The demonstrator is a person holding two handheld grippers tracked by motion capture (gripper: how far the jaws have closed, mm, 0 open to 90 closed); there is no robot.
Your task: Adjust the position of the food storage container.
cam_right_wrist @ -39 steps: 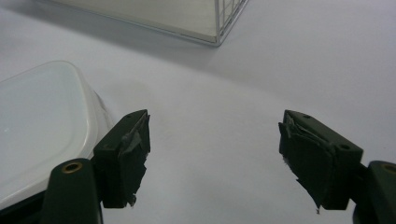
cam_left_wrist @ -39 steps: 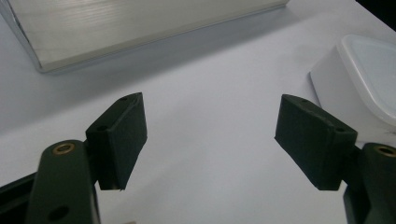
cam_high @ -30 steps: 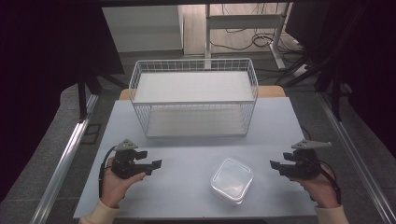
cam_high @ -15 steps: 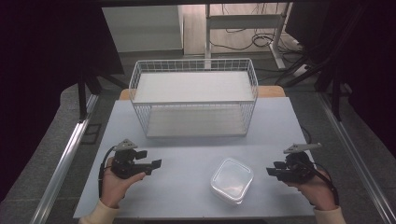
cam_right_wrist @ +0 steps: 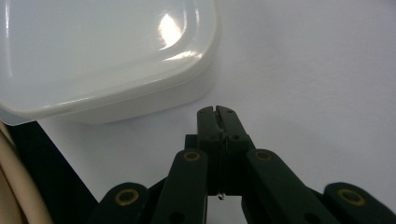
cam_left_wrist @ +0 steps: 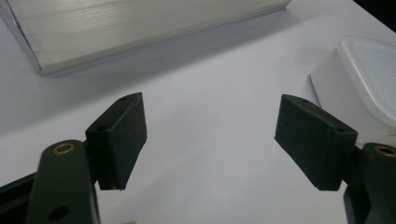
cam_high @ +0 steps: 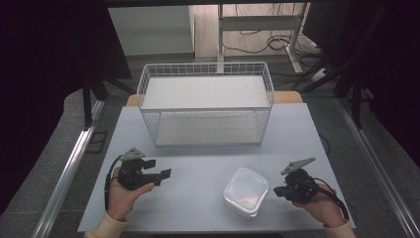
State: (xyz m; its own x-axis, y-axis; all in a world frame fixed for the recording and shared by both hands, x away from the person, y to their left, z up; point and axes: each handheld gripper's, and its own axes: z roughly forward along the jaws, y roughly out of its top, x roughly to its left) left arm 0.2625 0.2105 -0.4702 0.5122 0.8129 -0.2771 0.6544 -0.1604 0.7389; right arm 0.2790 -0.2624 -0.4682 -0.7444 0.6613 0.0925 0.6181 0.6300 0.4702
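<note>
Your right gripper (cam_high: 278, 191), jaws pressed together, has dropped nearer the lidded container (cam_high: 246, 191); your left gripper (cam_high: 163, 176) stays wide open.

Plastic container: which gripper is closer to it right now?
Right. The right gripper sits just beside the plastic container's right edge, jaws shut; the left gripper is farther off to its left, jaws open.
</note>
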